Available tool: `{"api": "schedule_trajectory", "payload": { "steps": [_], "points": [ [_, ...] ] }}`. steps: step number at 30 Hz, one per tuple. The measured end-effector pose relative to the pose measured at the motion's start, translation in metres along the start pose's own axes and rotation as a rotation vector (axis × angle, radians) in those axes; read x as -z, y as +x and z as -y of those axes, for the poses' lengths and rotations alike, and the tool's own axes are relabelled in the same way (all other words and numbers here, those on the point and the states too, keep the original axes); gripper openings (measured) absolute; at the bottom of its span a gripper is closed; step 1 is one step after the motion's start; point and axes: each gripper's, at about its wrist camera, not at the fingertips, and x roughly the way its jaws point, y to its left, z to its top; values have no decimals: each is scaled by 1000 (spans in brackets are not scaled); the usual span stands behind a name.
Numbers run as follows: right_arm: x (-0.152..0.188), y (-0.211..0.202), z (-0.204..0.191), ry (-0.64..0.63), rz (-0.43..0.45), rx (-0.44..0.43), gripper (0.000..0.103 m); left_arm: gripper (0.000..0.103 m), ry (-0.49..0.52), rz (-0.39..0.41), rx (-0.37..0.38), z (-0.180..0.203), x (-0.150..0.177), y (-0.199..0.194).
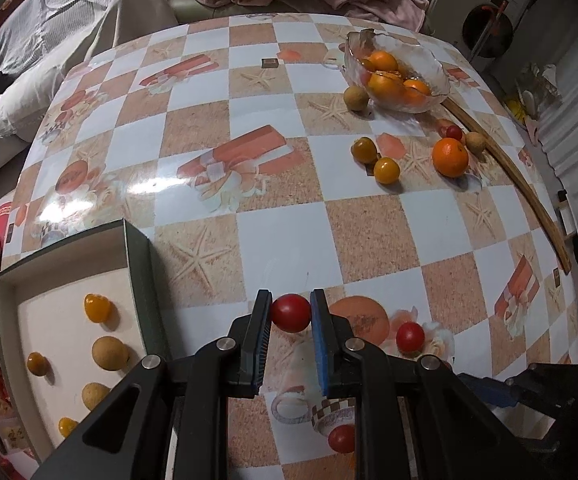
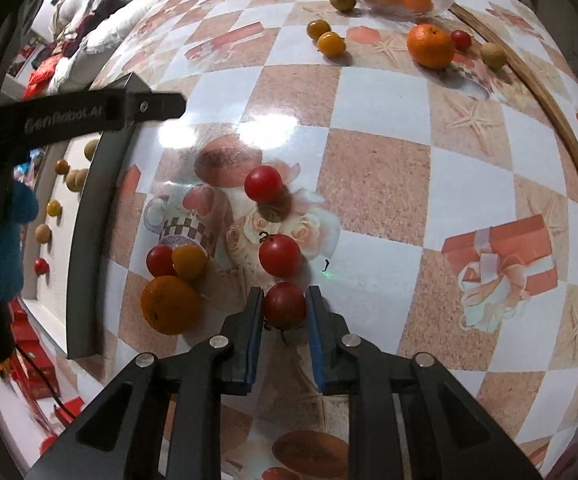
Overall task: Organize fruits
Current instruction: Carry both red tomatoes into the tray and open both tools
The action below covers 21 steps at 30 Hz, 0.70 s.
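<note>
My left gripper (image 1: pixel 291 312) is shut on a red cherry tomato (image 1: pixel 291 313), held above the table just right of the shallow box (image 1: pixel 137 252). The box holds several small yellow tomatoes (image 1: pixel 97 308) and longans (image 1: pixel 108 353). My right gripper (image 2: pixel 285 304) is shut on another red cherry tomato (image 2: pixel 285 305) near the table's front. Loose red tomatoes (image 2: pixel 280 255) (image 2: pixel 263 183), a yellow tomato (image 2: pixel 189 262) and an orange (image 2: pixel 170 305) lie close by. The glass bowl (image 1: pixel 437 70) at the far right holds several oranges (image 1: pixel 385 86).
More fruit lies near the bowl: an orange (image 1: pixel 450 157), two yellow tomatoes (image 1: pixel 386 170), longans (image 1: pixel 356 98) and a red tomato (image 1: pixel 454 132). A curved wooden stick (image 1: pixel 529 196) runs along the table's right edge. The left gripper's arm (image 2: pixel 89 114) crosses above the box.
</note>
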Motion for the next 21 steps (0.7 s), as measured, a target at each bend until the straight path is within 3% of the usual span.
{"api": "schedule_trajectory", "payload": {
  "steps": [14, 21],
  "points": [
    [-10, -24, -1, 19, 40, -18, 23, 21, -20, 22, -6, -8, 7, -19],
    [-25, -38, -19, -23, 70, -21, 23, 21, -75, 55, -15, -31, 18, -42]
  ]
}}
